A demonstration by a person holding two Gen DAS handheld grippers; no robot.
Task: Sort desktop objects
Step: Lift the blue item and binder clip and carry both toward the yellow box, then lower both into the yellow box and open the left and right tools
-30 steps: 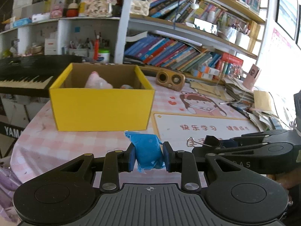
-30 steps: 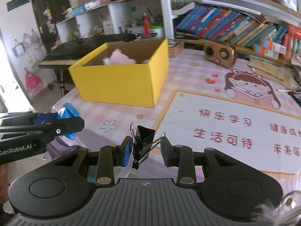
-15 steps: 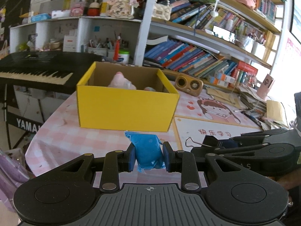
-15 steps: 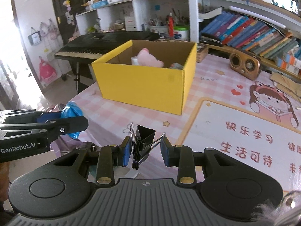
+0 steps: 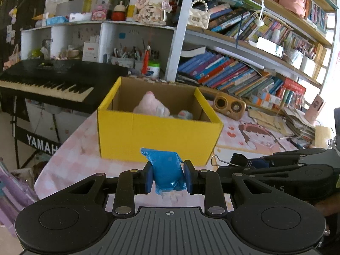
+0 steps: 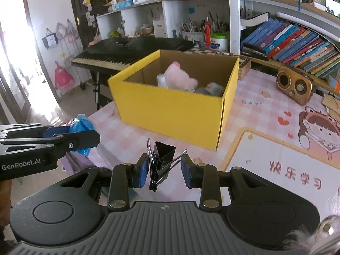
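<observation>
Left wrist view: left gripper (image 5: pixel 167 177) clamped on a blue packet (image 5: pixel 166 171), short of the yellow box (image 5: pixel 157 136); thin wrapping may slip.

Right wrist view: right gripper (image 6: pixel 163 170) pinches a black binder clip (image 6: pixel 160 161) by its wire handles, before the box; it could pivot loose.

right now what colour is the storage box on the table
Yellow outside, plain brown cardboard inside: the box shows best in the right wrist view.
</observation>
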